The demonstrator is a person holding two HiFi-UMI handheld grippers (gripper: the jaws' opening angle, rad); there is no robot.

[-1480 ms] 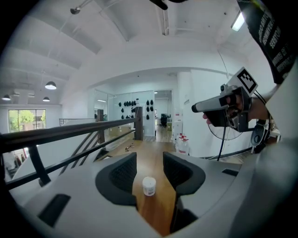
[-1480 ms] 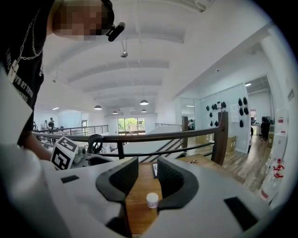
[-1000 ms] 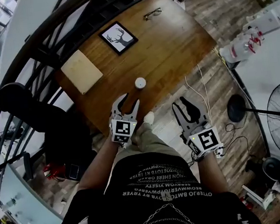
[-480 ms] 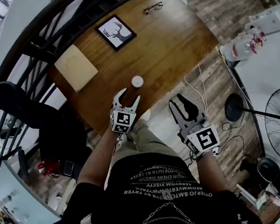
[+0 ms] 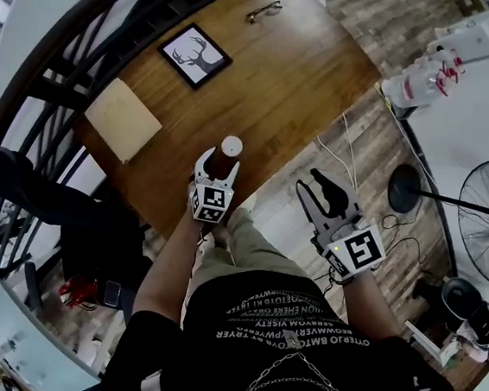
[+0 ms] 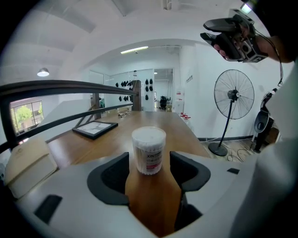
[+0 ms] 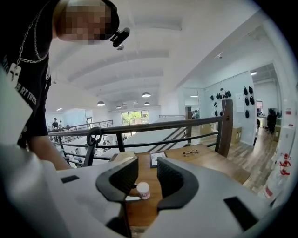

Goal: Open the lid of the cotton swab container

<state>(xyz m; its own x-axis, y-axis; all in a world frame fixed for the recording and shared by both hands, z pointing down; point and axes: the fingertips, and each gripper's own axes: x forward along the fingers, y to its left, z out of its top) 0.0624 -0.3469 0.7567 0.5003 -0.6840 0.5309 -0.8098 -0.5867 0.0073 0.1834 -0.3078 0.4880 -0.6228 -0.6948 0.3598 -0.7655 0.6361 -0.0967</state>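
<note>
Right gripper (image 5: 318, 189), nearest the person's body, hangs off the table's near edge above the plank floor. Fingers partly apart, nothing between them.

Left gripper (image 5: 217, 161) is further out, low over the brown wooden table (image 5: 302, 80) and angled down toward it. Its jaws have just been opening and stand wide. Pads touch nothing.

Clear round cotton swab container (image 6: 148, 150) stands upright on the table just at the left gripper's fingertips, in line with the gap and free of both pads. White lid closed on top, swabs packed inside, pink label on the side. The right gripper view shows it small and well ahead through the gap.

Beyond, toward the railing side: flat beige rectangular board (image 5: 122, 119), then black-framed deer picture (image 5: 195, 55) lying flat. Pair of eyeglasses (image 5: 264, 10) near the far edge.
</note>
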